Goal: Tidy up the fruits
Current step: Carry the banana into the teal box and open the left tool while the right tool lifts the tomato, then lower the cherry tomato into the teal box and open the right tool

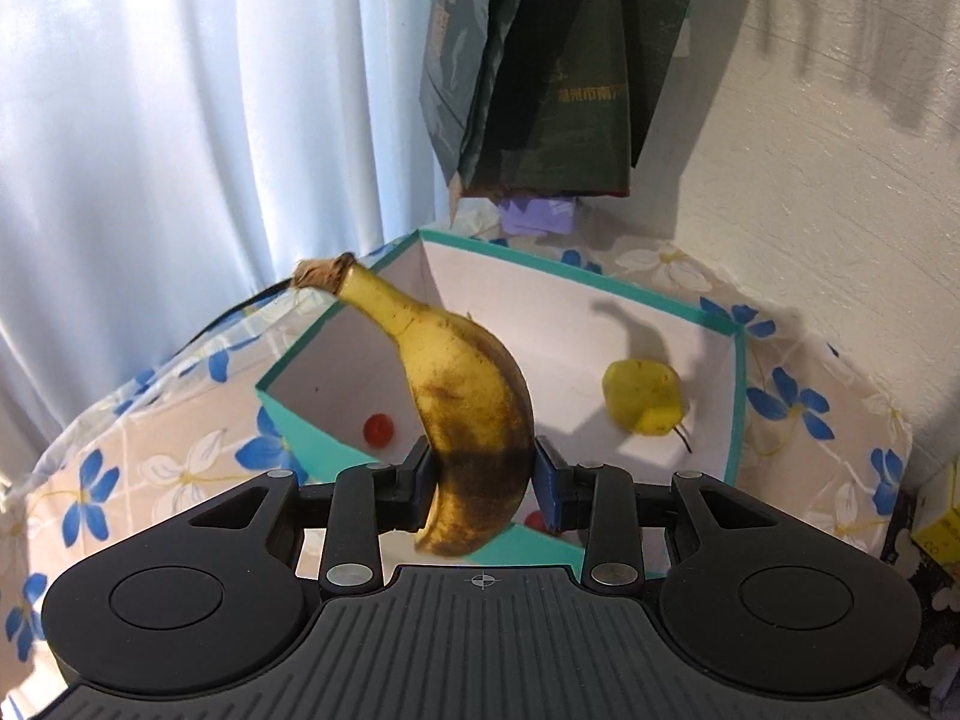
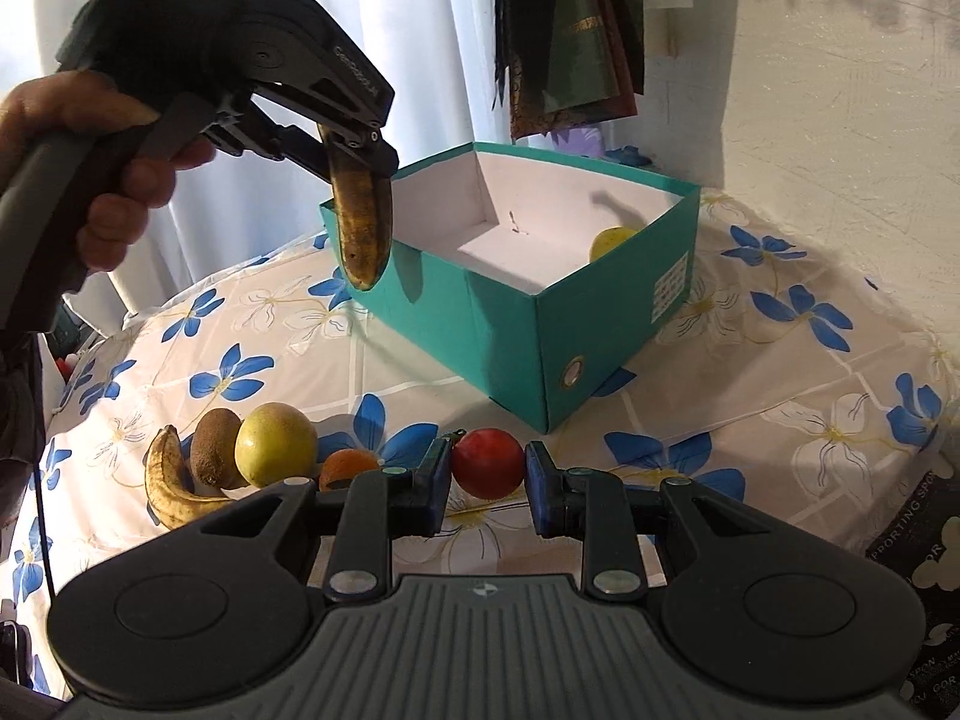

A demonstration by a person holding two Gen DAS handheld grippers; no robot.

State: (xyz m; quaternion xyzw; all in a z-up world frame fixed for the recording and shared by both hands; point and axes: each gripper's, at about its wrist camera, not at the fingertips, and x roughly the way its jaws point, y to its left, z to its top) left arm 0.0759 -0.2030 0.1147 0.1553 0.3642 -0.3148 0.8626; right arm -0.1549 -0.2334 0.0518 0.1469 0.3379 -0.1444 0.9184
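My left gripper is shut on a spotted, browning banana and holds it above the near left edge of an open teal box. In the right wrist view the same left gripper holds the banana over the box. A yellow pear and small red fruits lie inside the box. My right gripper is open around a red fruit on the table, its pads not touching it.
On the flowered tablecloth at the front left lie a second banana, a kiwi, a yellow-green round fruit and an orange fruit. Dark bags hang above the box. A white curtain and wall stand behind.
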